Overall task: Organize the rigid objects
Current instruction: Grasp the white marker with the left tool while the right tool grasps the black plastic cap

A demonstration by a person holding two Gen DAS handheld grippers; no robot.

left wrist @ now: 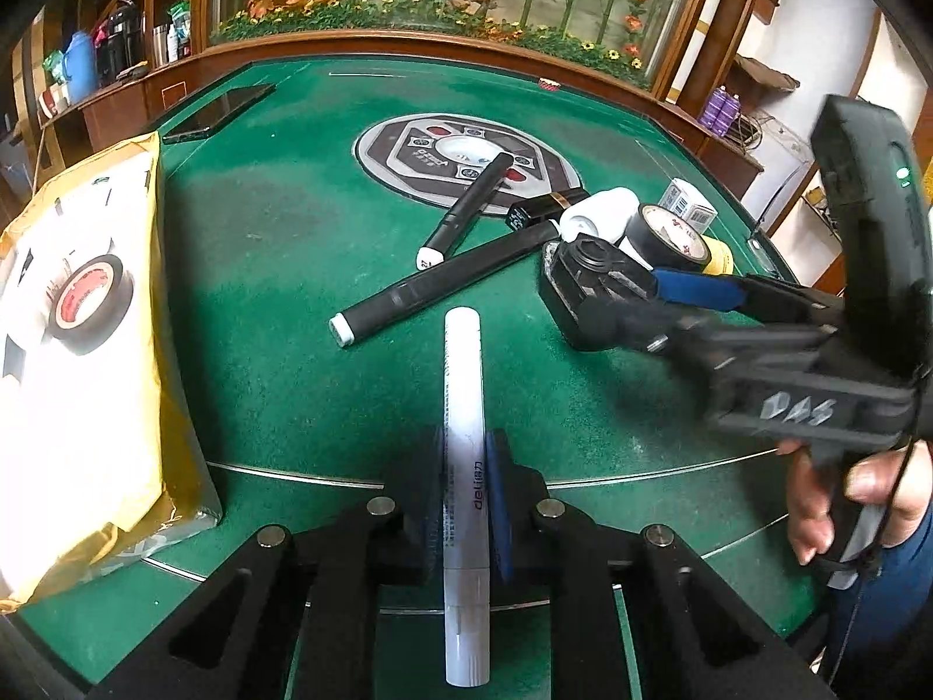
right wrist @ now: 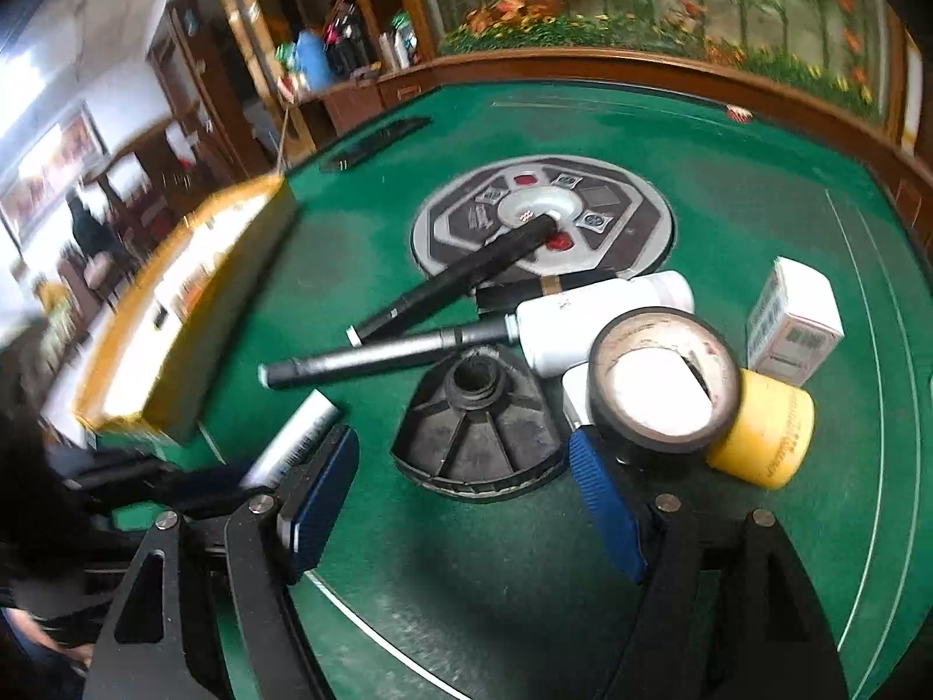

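Yellow box [left wrist: 87, 291] holding one tape roll [left wrist: 87, 303], left gripper [left wrist: 463, 484] clamping white marker [left wrist: 463, 408], right gripper [right wrist: 466, 478] gaping empty around black base [right wrist: 475, 431], two black pens [left wrist: 443, 286] lying nearby

The white marker [left wrist: 463, 466] clamped between the left gripper's [left wrist: 466, 501] jaws carries the grey brand word "deli" along its barrel. The body of the right gripper [left wrist: 606, 297] bears handwritten pale letters "DAS". Other labels are too blurred to read.

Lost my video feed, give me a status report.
Left gripper shut on white marker. Right gripper open, straddling black cone-shaped base. Black tape roll crowds its right finger.
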